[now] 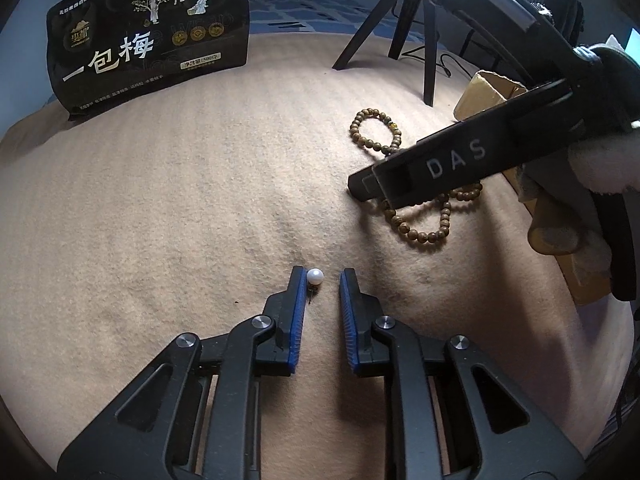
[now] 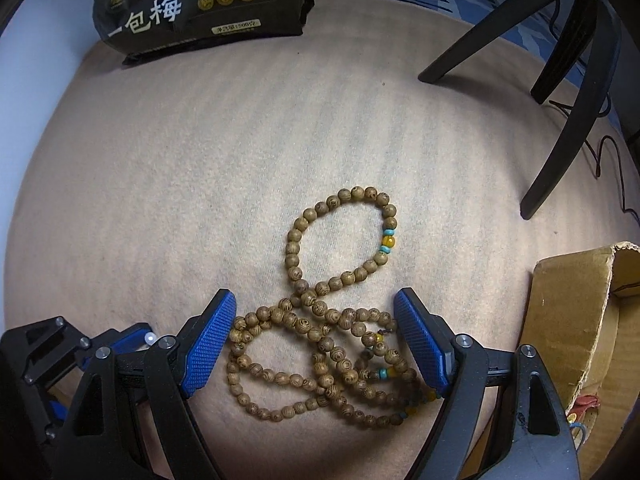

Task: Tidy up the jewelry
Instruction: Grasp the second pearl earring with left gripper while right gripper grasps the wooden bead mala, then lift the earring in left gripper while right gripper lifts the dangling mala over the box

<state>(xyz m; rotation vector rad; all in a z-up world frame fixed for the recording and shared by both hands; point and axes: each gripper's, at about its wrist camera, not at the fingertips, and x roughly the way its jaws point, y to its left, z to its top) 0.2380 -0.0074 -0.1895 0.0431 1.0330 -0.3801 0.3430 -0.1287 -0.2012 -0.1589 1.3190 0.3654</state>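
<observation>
A small white pearl earring (image 1: 315, 277) lies on the beige cloth between the tips of my left gripper (image 1: 322, 280), touching the inner side of the left finger; the jaws stand apart around it. A long string of brown wooden beads (image 2: 340, 312) with a few turquoise and amber beads lies looped on the cloth. My right gripper (image 2: 314, 304) is wide open, low over the tangled part of the string, one finger on each side. In the left wrist view the right gripper's body (image 1: 440, 168) covers part of the beads (image 1: 376, 128).
A black snack bag (image 1: 148, 36) stands at the back left. Black tripod legs (image 2: 560, 92) and a cable stand at the back right. An open cardboard box (image 2: 576, 320) sits on the right, close to the right gripper. The cloth (image 1: 160, 200) is soft and uneven.
</observation>
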